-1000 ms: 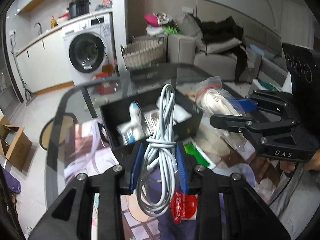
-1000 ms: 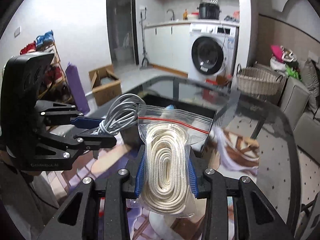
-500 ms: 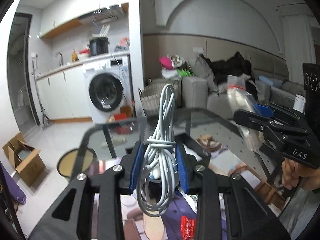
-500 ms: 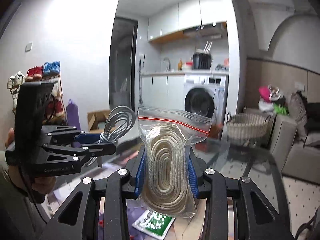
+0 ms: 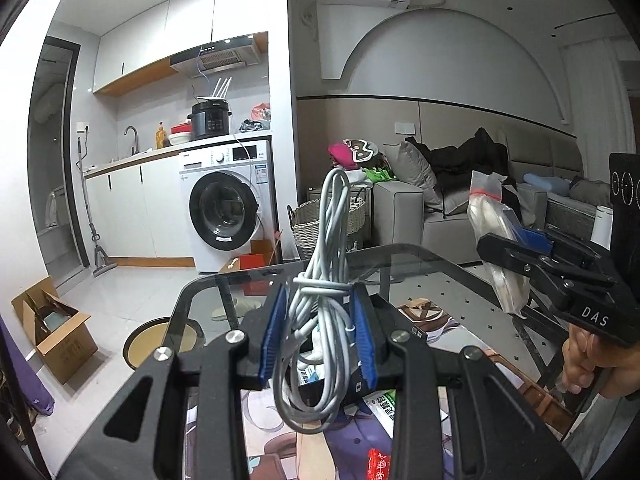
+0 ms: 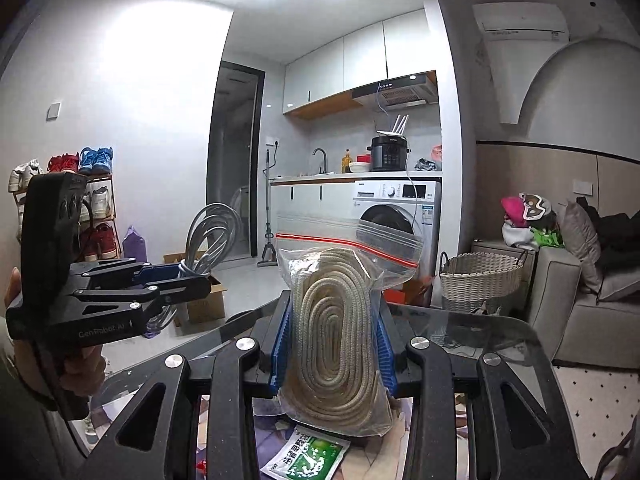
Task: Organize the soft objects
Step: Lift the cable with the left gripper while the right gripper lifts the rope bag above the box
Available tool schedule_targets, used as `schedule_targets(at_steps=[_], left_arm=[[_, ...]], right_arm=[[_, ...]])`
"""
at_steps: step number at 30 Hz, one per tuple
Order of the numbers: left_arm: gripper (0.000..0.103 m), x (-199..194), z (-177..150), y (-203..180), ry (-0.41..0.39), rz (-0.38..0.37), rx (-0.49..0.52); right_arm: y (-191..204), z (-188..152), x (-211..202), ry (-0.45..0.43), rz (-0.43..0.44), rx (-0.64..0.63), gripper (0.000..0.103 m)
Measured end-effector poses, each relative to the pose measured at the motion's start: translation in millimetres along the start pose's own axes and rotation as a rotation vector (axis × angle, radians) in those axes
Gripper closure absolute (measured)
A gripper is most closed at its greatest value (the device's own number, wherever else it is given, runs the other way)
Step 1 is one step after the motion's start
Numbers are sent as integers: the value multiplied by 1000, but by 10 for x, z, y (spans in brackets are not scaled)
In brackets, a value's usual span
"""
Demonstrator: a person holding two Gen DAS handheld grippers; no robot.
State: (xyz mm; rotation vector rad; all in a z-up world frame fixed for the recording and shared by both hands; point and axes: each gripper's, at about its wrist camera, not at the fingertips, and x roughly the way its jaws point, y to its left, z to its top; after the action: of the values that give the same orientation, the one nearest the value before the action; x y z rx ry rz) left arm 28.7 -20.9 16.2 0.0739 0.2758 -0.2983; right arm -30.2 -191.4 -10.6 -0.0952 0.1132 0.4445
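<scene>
Above the glass table [image 5: 432, 264], both grippers are held up side by side, each with something clamped between its blue pads. Left gripper [image 5: 319, 330] is closed narrowly on a bundle of grey cable [image 5: 320, 320], which stands upright between the 2 pads with a loop rising above them and another hanging below. From the right wrist view the same cable [image 6: 208, 240] sticks up out of that gripper at the left edge. Right gripper [image 6: 334, 350] is closed on a clear zip bag of coiled cream rope [image 6: 340, 340]; the bag stands upright, its red seal strip at the top, its bottom hanging below the pads. In the left wrist view that bag [image 5: 498, 240] shows at the right, tilted. A green-and-white packet [image 6: 308, 456] lies flat under the right gripper, probably on the table, though the fingers hide much of it. Behind stand a washing machine [image 5: 226, 204], a wicker basket [image 6: 480, 280] and a grey sofa [image 5: 436, 216].
</scene>
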Motion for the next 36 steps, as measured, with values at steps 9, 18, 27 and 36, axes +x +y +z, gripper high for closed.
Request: schedule_targets(at_steps=[9, 18, 27, 36], left_arm=[[72, -45, -29, -23, -12, 2, -5], [71, -86, -23, -88, -27, 6, -4], [72, -102, -8, -102, -32, -3, -15], [71, -98, 17, -98, -29, -4, -18]], right_arm=[[23, -44, 13, -9, 1, 0, 67], [29, -39, 22, -5, 8, -5, 67], [2, -30, 28, -12, 3, -7, 67], [13, -27, 46, -5, 18, -1, 67]])
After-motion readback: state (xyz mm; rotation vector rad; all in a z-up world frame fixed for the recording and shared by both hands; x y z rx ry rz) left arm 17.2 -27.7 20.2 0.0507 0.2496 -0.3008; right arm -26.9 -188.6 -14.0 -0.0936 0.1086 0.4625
